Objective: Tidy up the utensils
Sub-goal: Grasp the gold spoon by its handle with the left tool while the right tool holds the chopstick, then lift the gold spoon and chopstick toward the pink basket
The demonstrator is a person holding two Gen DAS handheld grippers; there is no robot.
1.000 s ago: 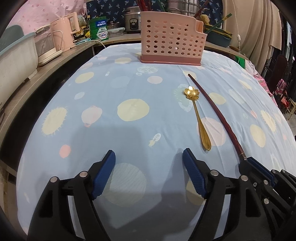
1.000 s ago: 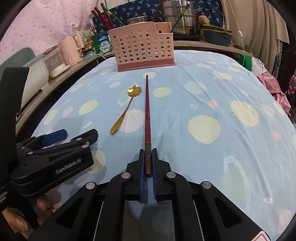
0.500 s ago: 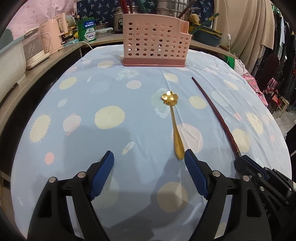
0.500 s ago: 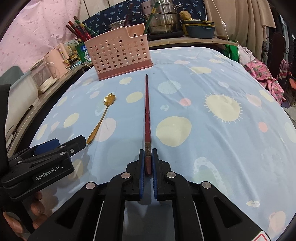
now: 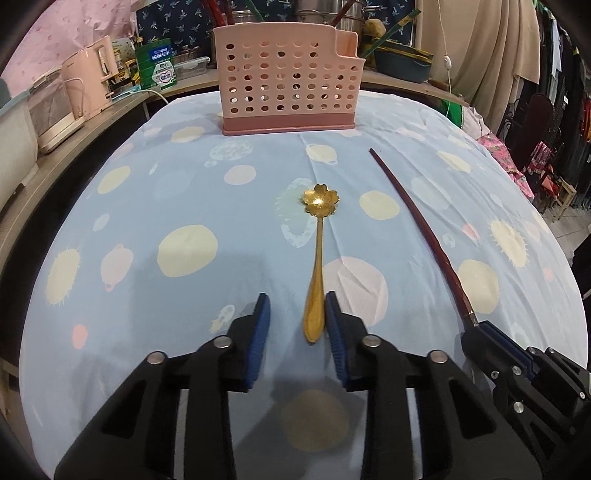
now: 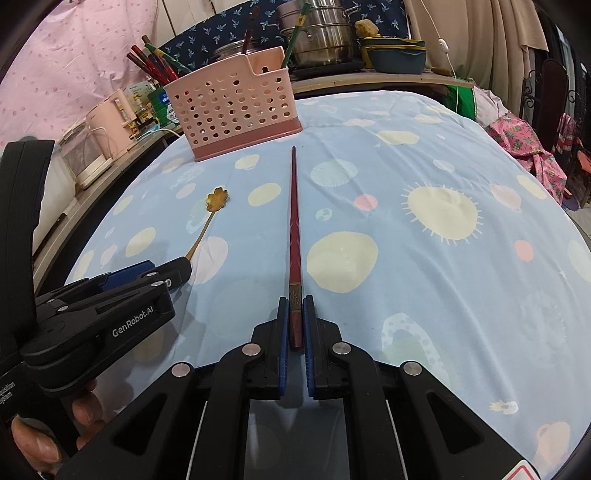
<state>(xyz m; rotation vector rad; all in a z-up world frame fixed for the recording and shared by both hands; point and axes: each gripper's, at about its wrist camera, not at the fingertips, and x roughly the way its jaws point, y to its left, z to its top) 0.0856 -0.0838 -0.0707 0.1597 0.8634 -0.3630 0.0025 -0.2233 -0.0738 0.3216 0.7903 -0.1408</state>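
A gold spoon (image 5: 317,254) with a flower-shaped bowl lies on the blue patterned cloth; it also shows in the right wrist view (image 6: 210,214). My left gripper (image 5: 297,317) is open, its jaws on either side of the spoon's handle end, the right pad close to it. My right gripper (image 6: 295,325) is shut on the thick end of a dark red chopstick (image 6: 294,229), which lies along the cloth and also shows in the left wrist view (image 5: 417,221). A pink perforated utensil basket (image 5: 288,77) stands at the far edge of the cloth.
A counter behind the table carries a pink kettle (image 5: 88,79), a green box (image 5: 157,70), steel pots (image 6: 321,33) and a dark bowl (image 6: 395,57). Several chopsticks (image 6: 155,68) stick up behind the basket. Clothes hang at the right.
My left gripper has moved right and forward onto the spoon's handle, and its jaws have narrowed around it. My right gripper still holds the chopstick.
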